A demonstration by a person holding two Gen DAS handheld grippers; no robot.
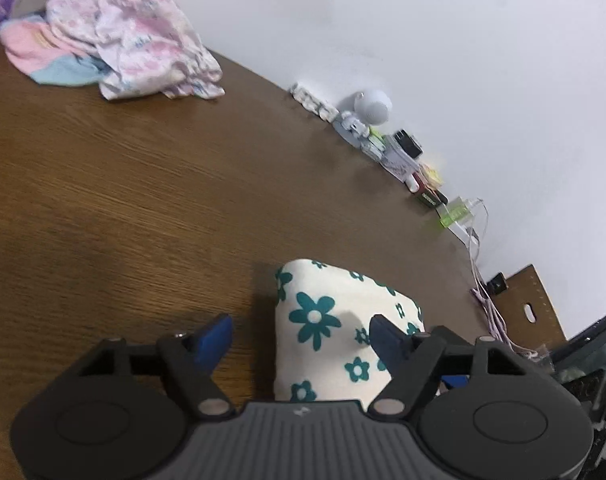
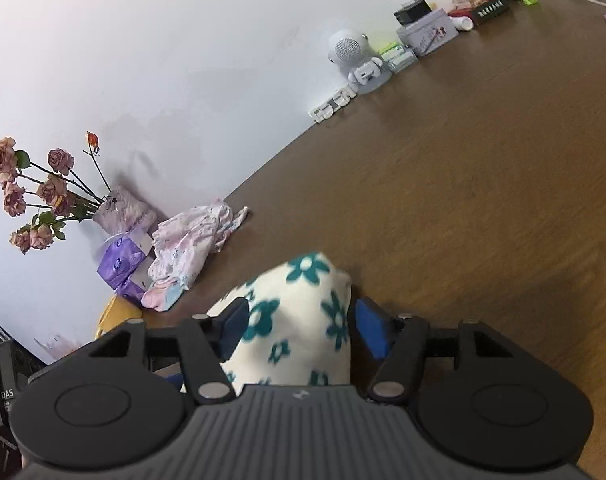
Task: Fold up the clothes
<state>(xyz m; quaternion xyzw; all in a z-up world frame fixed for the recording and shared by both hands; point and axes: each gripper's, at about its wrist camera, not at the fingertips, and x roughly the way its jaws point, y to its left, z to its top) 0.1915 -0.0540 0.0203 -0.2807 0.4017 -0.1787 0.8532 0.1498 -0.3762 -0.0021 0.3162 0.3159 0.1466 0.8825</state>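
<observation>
Softly folded floral cloth (image 1: 335, 328) (cream, teal), wood-grain table (image 1: 143, 200), left gripper (image 1: 301, 336) and right gripper (image 2: 299, 320) wide, empty.

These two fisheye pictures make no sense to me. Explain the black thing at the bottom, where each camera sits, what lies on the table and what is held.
No robot here: a person holds a two-finger tool in each hand, with a camera on each looking along its fingers. The black shape is that tool's body; the blue pads are its fingertips.

One picture looks out from the left gripper, the other from the right gripper. Both are open, straddling a white cloth with teal flowers that lies on the brown table. Whether the pads touch it is unclear.

At the table's far side lies a pile of pink clothes. Small items, including a round white speaker, line the wall; dried roses stand beside the pile.
</observation>
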